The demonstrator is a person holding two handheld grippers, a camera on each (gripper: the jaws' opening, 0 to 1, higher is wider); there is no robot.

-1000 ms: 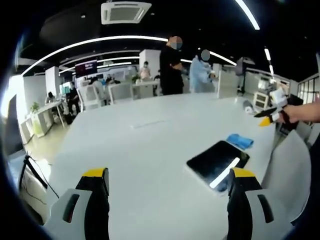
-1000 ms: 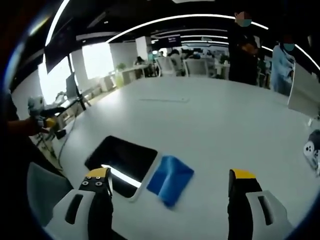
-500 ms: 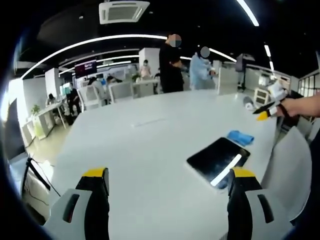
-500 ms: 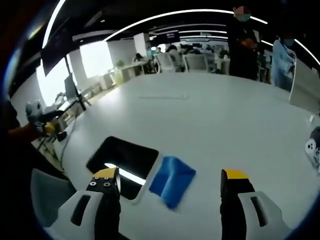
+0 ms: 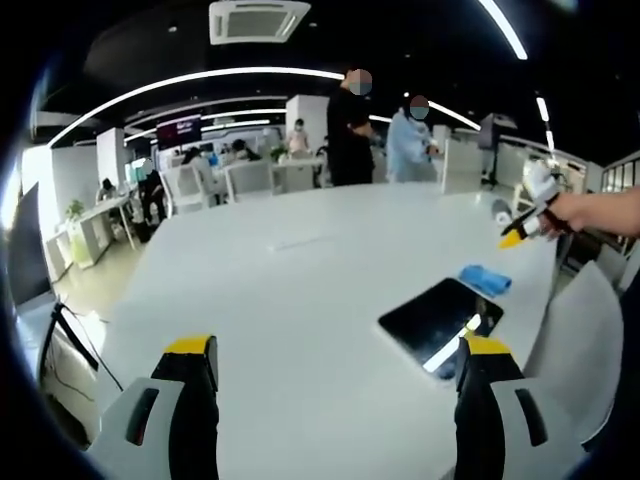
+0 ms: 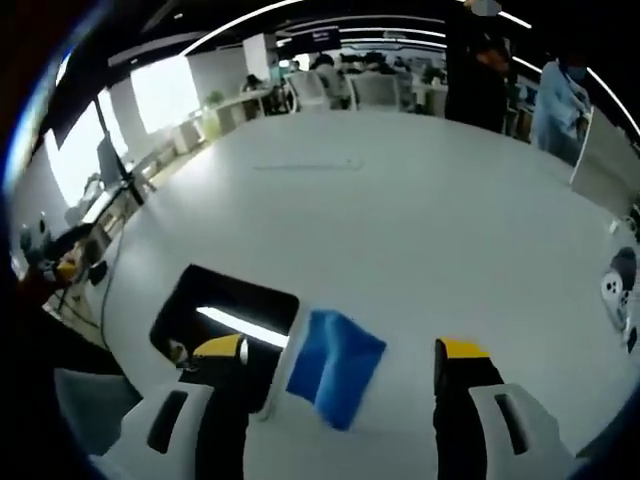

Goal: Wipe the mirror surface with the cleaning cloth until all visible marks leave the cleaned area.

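On white table (image 6: 420, 200): dark rectangular mirror (image 6: 225, 315) beside folded blue cleaning cloth (image 6: 335, 365), ungrasped. R gripper (image 6: 340, 350) above cloth, fingers spread; L gripper (image 5: 335, 350) likewise. Wiping not begun.

Each tool (image 5: 335, 375) (image 6: 340, 375) has pale grey jaws tipped with yellow.

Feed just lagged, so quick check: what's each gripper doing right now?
Left gripper: open, holding nothing, above the table.
Right gripper: open, holding nothing, fingers either side of the blue cloth beside the mirror.
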